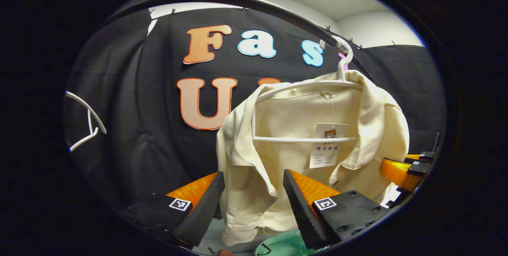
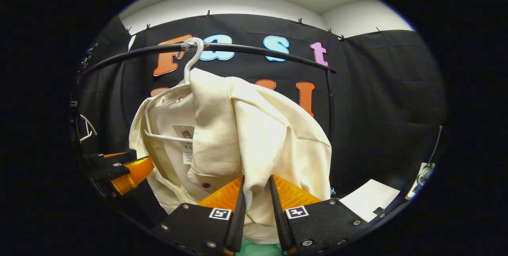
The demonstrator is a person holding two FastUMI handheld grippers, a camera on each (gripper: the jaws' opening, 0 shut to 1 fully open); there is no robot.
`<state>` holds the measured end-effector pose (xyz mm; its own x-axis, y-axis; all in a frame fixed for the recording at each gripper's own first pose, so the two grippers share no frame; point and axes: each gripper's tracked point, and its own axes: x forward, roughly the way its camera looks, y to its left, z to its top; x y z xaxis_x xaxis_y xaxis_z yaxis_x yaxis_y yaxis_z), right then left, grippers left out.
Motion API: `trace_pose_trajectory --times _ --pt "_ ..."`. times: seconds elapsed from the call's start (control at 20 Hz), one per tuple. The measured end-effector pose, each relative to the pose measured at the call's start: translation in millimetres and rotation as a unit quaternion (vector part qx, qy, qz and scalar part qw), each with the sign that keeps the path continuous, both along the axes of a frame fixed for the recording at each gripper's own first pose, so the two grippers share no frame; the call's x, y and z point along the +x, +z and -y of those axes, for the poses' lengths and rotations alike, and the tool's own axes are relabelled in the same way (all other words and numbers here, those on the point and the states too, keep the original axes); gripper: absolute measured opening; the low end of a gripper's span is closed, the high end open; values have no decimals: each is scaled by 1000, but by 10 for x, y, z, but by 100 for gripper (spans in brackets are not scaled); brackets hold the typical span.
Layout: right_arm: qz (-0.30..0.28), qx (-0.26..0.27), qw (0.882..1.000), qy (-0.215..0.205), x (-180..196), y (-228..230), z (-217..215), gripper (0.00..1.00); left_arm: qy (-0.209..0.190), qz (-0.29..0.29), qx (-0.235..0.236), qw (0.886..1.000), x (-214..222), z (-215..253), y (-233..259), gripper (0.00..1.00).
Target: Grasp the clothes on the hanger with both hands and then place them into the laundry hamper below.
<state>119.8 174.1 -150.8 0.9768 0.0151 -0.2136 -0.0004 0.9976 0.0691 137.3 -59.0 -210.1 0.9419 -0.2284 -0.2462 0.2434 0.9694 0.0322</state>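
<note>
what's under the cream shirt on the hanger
Below the cream shirt on its white hanger, a strip of pale green shows in both views, perhaps the hamper. The shirt and the left hand-held gripper cover the rest, so its shape is hidden.

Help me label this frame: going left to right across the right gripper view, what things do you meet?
Empty white hanger → left gripper → cream shirt on its hanger → white sheet
</note>
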Motion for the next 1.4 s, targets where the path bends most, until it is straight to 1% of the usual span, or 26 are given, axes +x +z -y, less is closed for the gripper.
trace_pose_trajectory --times 0.05,0.1,0.15,0.2,0.25,0.3,0.35,0.45,0.5,0.55,0.6,0.65,0.75,0.9,1.1,1.15,1.2,1.25,1.3,1.4 --pt "0 0 1000 1 18 2 17 29 2 -2 4 1000 86 0 -39 97" --pt "-1 -1 1000 2 20 0 23 18 6 -2 8 1000 162 -2 -78 100" --pt "-1 0 1000 6 9 16 26 13 12 -3 10 1000 232 -21 -119 97" --pt "-1 1 1000 10 3 28 26 8 15 -6 10 1000 299 -34 -162 97" --pt "-1 1 1000 14 -11 45 24 7 10 -15 4 1000 329 -17 -217 100" --pt "-1 1 1000 16 -24 57 42 4 5 -21 -2 1000 362 12 -258 100" --pt "-2 3 1000 19 -47 80 55 2 14 -25 -2 1000 395 -22 -270 93" --pt "5 8 1000 26 -95 166 85 1 32 -30 10 999 450 -123 -333 41" --pt "5 7 1000 30 -122 199 108 0 38 -34 15 999 459 -155 -347 25" --pt "6 7 999 36 -145 232 130 0 28 -41 9 999 432 -125 -355 14" --pt "7 10 999 41 -175 280 164 0 22 -47 3 999 413 -102 -355 10" --pt "9 12 999 45 -210 340 229 0 21 -47 0 999 396 -126 -341 7" --pt "17 16 998 50 -257 487 391 0 23 -38 -3 999 376 -197 -220 7" --pt "29 17 998 56 -255 723 682 0 41 -28 -4 999 257 -341 14 7" --pt "41 14 996 78 -230 975 930 0 70 -2 -10 998 229 -446 371 6" --pt "44 13 995 83 -222 1029 991 6 74 3 -12 997 210 -465 442 7" --pt "47 12 995 86 -203 1068 1067 0 78 5 -13 997 193 -473 501 7" --pt "50 10 995 88 -186 1110 1162 6 80 10 -13 997 178 -494 545 6" --pt "52 12 994 91 -168 1152 1244 0 83 15 -7 996 169 -511 585 7" --pt "55 29 993 102 -137 1265 1353 0 85 25 0 996 131 -532 685 6"
